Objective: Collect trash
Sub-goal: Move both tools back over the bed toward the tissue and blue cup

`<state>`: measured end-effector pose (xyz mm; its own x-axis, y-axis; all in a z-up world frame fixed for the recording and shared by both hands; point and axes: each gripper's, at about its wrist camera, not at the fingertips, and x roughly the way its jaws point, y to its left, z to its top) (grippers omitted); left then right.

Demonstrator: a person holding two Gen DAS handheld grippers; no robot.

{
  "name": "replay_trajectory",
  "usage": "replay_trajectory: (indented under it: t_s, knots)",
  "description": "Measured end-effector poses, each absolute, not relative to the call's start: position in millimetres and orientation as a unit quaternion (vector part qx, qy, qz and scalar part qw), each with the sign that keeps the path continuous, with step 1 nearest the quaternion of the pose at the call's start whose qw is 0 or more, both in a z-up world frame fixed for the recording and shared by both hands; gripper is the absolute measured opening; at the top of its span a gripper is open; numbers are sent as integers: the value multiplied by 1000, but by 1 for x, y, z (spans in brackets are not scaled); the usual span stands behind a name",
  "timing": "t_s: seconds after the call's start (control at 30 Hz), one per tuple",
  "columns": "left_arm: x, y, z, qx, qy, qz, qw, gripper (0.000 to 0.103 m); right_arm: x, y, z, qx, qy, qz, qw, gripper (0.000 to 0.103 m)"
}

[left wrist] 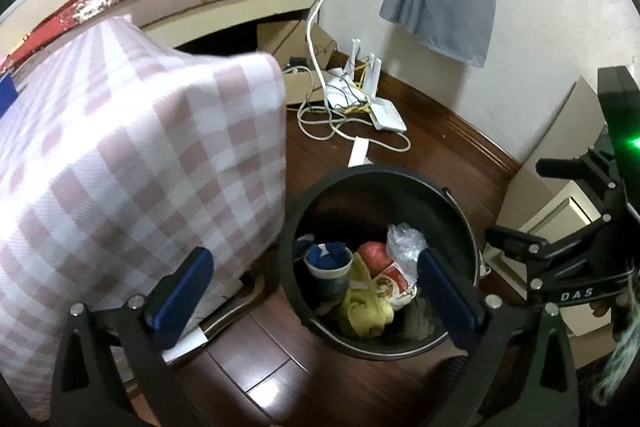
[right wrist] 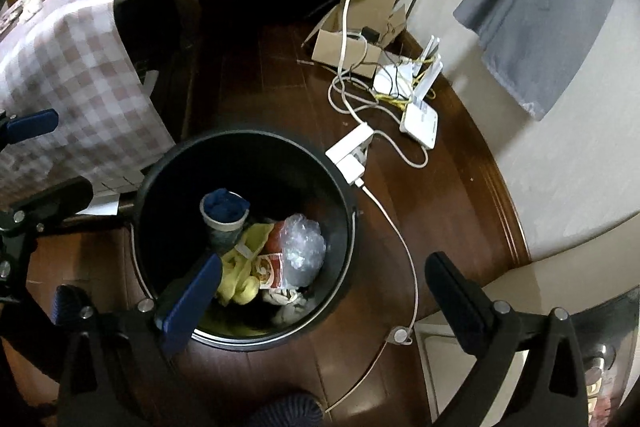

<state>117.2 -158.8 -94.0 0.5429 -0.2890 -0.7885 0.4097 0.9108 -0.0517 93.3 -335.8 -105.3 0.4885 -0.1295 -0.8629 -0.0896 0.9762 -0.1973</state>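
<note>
Both grippers tilt steeply down over a black bin standing on the dark wooden floor. The left gripper has its blue-padded fingers spread as wide as they go, one over the hanging checked cloth on the left and the other over the bin's right inner side, and nothing is held between them. The right gripper is equally wide open and empty, its left finger above the bin's near rim and its right one over the floor beside a white cable. The trash lies at the bottom of the bin: a paper cup stuffed with something blue, a yellow crumpled piece, a red and white wrapper and clear crinkled plastic. Far beyond the bin, a white router and tangled cords lie near the wall.
</note>
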Motion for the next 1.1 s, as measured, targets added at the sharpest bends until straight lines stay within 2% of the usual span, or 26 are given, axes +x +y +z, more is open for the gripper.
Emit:
replay_trajectory:
  t_s: [0.67,1.1]
  knots:
    - [106,-122,-31,54,368,-164,914,102,83,-296,-25,-117,413,8,903,102]
    - [118,-68,0,32,332,-110,936,102,94,-253,14,-123,360,39,924,102]
